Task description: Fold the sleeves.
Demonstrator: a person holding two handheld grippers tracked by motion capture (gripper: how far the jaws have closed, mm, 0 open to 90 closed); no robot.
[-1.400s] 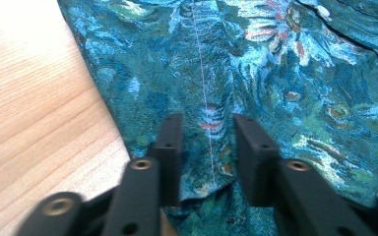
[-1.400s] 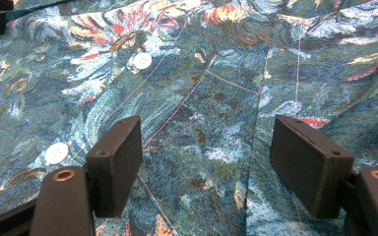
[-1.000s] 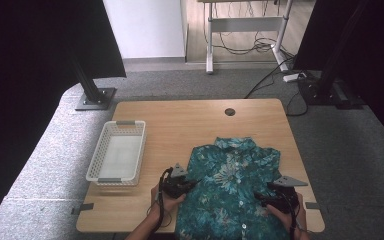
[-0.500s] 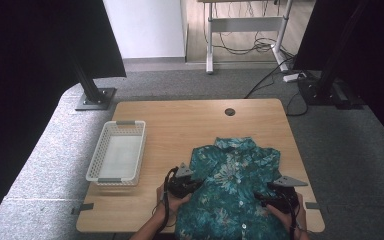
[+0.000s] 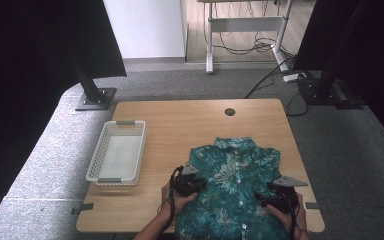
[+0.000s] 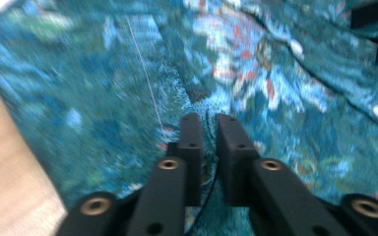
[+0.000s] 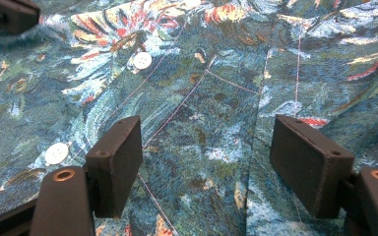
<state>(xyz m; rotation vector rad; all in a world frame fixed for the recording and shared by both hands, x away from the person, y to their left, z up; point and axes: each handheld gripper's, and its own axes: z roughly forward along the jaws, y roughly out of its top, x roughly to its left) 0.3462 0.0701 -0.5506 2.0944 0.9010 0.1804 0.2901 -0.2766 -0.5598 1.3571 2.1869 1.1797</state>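
**Both my grippers at the floral shirt, near edge of the table**

The teal floral shirt (image 5: 235,190) lies flat on the wooden table (image 5: 190,125), buttons up, with its collar toward the far side and its lower part hanging over the near edge, between my two forearms. It is on the right half of the table. The white basket (image 5: 116,158) stands well apart from it, on the left half.

My left gripper (image 5: 189,183) is at the left side of the shirt, about at the sleeve. In the left gripper view its two black jaws stand with only a narrow gap between them, and a small ridge of the cloth (image 6: 207,123) rises in this gap. The jaws have just been opening a little from the fully closed position. The picture is blurred there, so I cannot tell if the pads still press on the cloth or only stand beside it.

My right gripper (image 5: 275,199) is at the right side of the shirt, close to the near edge. In the right gripper view its jaws are wide apart and they hover over the flat cloth; between them I see a seam and a fold line, and nothing is pinched. Two white buttons (image 7: 142,60) show on the left of that view.
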